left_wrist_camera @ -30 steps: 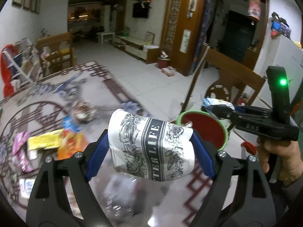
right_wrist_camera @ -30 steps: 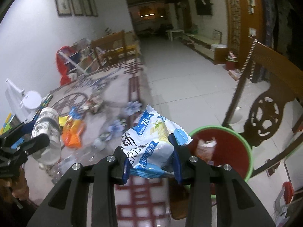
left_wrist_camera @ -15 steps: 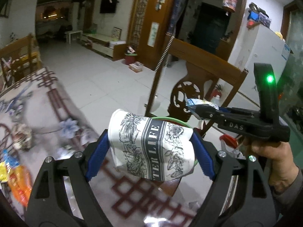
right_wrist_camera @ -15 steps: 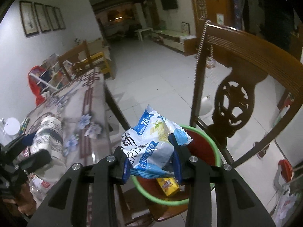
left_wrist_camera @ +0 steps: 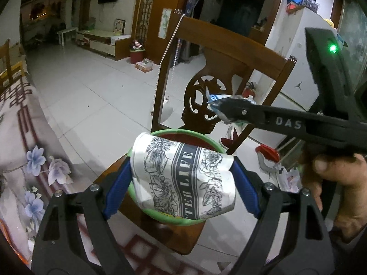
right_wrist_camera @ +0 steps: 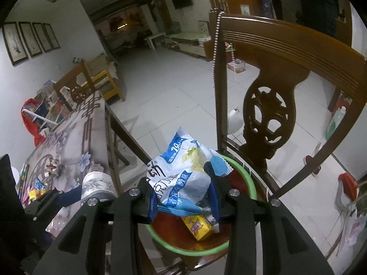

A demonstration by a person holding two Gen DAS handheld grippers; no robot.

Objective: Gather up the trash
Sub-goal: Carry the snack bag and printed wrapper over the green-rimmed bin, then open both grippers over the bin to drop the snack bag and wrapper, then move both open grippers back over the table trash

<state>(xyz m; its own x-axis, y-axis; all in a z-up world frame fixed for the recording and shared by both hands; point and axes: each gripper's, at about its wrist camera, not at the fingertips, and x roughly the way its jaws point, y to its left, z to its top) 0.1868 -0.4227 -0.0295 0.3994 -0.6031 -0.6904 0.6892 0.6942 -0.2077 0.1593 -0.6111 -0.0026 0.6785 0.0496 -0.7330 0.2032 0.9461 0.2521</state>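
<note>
My left gripper (left_wrist_camera: 181, 178) is shut on a squashed white paper cup (left_wrist_camera: 183, 178) with black floral print, held over the green-rimmed red bin (left_wrist_camera: 174, 220) on a wooden chair seat. My right gripper (right_wrist_camera: 183, 197) is shut on a blue and white snack bag (right_wrist_camera: 183, 174), held above the same bin (right_wrist_camera: 247, 178). A yellow packet (right_wrist_camera: 197, 226) lies inside the bin. The right gripper (left_wrist_camera: 220, 107) shows from the side in the left wrist view, the cup (right_wrist_camera: 98, 185) in the right wrist view.
The wooden chair back (right_wrist_camera: 268, 114) rises right behind the bin. The patterned table (right_wrist_camera: 68, 142) lies to the left, with several wrappers (right_wrist_camera: 36, 188) on it. A white fridge (left_wrist_camera: 298, 68) stands right. Tiled floor (left_wrist_camera: 91, 91) lies beyond.
Both grippers have swung right from the table to over the bin on the chair, each still holding its piece of trash. The bin's inside now shows a yellow packet.
</note>
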